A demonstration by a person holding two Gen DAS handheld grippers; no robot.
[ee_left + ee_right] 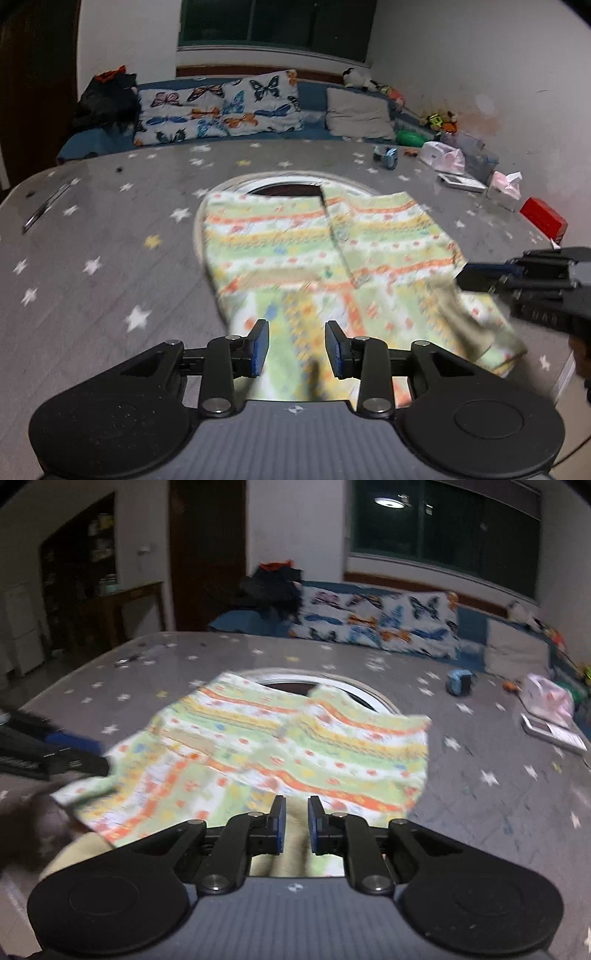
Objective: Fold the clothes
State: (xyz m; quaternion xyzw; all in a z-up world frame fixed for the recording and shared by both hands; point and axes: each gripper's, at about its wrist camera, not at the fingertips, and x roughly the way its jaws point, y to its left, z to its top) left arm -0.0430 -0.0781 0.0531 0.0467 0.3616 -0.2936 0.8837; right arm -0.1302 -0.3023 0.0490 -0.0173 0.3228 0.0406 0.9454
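Garment (295,251), striped, over a ring (236,184): left gripper (297,345) spread above its near hem, right gripper (296,821) narrowed on a fold; hem may slip, undoing the fold.

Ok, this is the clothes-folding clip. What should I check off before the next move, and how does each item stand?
1. Garment spread on the table: ok, though its near edge looks raised.
2. Left tool at the garment's near edge: ok. The jaws are apart with cloth between them.
3. Left tool actually gripping: cannot tell.
4. Right tool gripping: cannot tell. There is a narrow gap with fabric showing through it.
5. Red box clear of the garment: ok, it sits apart at the table's side.
6. Garment sharp enough to read its folds: not ok, blurred.
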